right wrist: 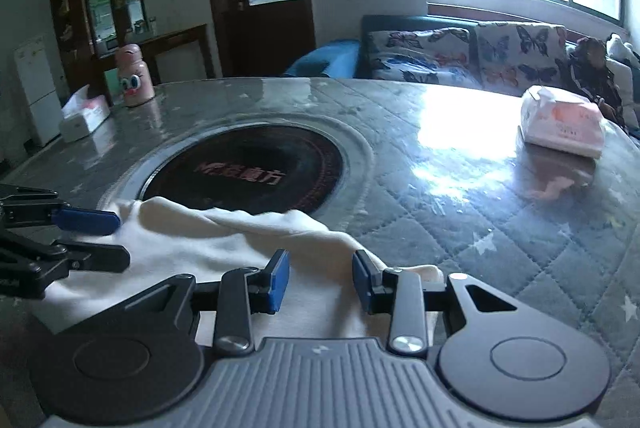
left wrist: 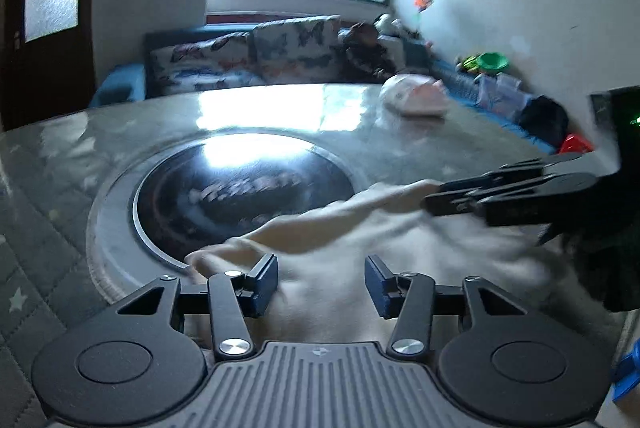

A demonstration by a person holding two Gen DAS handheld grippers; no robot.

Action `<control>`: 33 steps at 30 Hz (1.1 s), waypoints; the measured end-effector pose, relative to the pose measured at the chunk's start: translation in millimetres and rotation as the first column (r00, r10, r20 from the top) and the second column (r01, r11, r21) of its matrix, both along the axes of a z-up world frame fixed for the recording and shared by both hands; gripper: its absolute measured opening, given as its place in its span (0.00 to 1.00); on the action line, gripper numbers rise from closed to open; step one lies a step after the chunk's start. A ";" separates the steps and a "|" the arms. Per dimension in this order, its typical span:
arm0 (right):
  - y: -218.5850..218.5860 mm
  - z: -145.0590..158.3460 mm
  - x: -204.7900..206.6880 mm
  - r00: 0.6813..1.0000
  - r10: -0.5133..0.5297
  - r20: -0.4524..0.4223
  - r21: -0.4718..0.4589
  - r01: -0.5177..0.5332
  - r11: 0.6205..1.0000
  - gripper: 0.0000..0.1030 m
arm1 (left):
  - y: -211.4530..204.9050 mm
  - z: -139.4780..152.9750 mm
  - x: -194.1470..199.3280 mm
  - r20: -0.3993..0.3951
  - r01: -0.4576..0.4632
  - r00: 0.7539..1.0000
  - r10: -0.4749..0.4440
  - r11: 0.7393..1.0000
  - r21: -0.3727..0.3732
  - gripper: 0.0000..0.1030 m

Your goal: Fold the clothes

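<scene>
Here both tongs stand released, pads apart, nothing pinched. The left tongs hover over the left end of the cloth, the right tongs over its right end. The cloth lies flat on the table, long axis running from one tongs to the other, its far edge over the dark round plate.

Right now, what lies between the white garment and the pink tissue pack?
Only bare quilted table cover, seen in the right wrist view, between the white garment and the pink tissue pack.
</scene>
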State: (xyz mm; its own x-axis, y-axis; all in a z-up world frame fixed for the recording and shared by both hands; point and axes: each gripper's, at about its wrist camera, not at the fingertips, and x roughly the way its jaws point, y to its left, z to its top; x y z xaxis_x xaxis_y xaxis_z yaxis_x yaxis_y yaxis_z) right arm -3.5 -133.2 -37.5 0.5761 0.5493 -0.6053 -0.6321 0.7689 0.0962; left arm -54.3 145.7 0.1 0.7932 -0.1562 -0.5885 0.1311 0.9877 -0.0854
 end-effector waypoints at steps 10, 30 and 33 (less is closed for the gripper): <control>-1.7 -12.5 -4.9 0.999 -0.001 0.042 0.016 0.000 1.000 0.47 | 16.5 -6.7 -1.6 0.016 -0.060 0.998 0.059 0.998 0.020 0.53; 39.2 8.7 -17.7 0.995 0.077 0.069 -0.043 -0.074 0.996 1.00 | -25.2 22.3 -73.0 0.174 0.013 0.985 0.000 0.997 -0.076 1.00; 47.7 4.8 -13.4 0.996 0.075 0.039 -0.071 -0.072 0.995 1.00 | -26.1 18.5 -73.4 0.162 0.045 0.986 -0.027 0.993 -0.106 1.00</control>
State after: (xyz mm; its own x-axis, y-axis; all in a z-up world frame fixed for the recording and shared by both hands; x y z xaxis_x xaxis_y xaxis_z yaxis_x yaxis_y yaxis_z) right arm -16.9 -85.5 -32.7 0.5613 0.5486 -0.6197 -0.6897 0.7239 0.0162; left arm -127.7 119.6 18.6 0.8687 -0.2425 -0.4319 0.1869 0.9680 -0.1676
